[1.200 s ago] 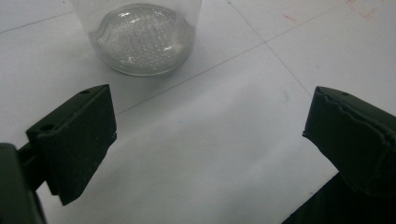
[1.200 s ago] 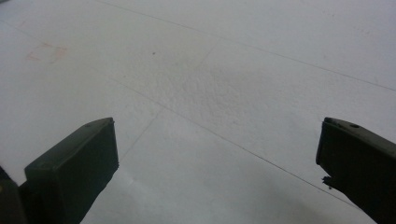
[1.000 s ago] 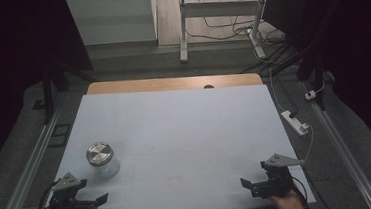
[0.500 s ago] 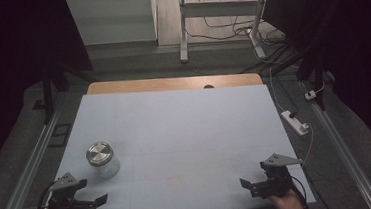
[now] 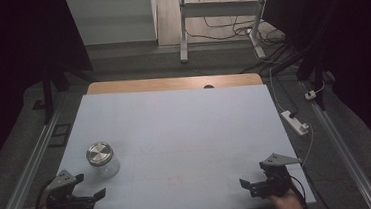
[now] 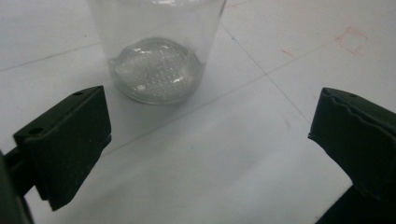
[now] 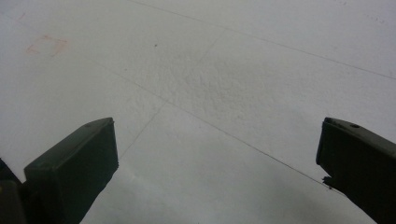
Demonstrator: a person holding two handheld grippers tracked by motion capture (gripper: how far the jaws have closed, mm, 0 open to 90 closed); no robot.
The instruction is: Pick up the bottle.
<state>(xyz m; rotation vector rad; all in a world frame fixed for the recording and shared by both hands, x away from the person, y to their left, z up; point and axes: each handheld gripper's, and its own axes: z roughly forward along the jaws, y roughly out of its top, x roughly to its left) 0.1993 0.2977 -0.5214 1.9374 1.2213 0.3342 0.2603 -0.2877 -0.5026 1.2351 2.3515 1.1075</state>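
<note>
I have the glass jar (image 5: 102, 160) with its metal lid standing at the lower left of the high view, just above my left claw (image 5: 90, 187), whose jaws have just been opening and now stand wide with nothing between them. In the left gripper view the jar (image 6: 156, 51) sits ahead, left of centre. My right claw (image 5: 247, 185) waits open at the lower right over bare bench (image 5: 185, 129). I judge the reach is next: centre the jar between the jaws, stay level, close gently low on the glass.
</note>
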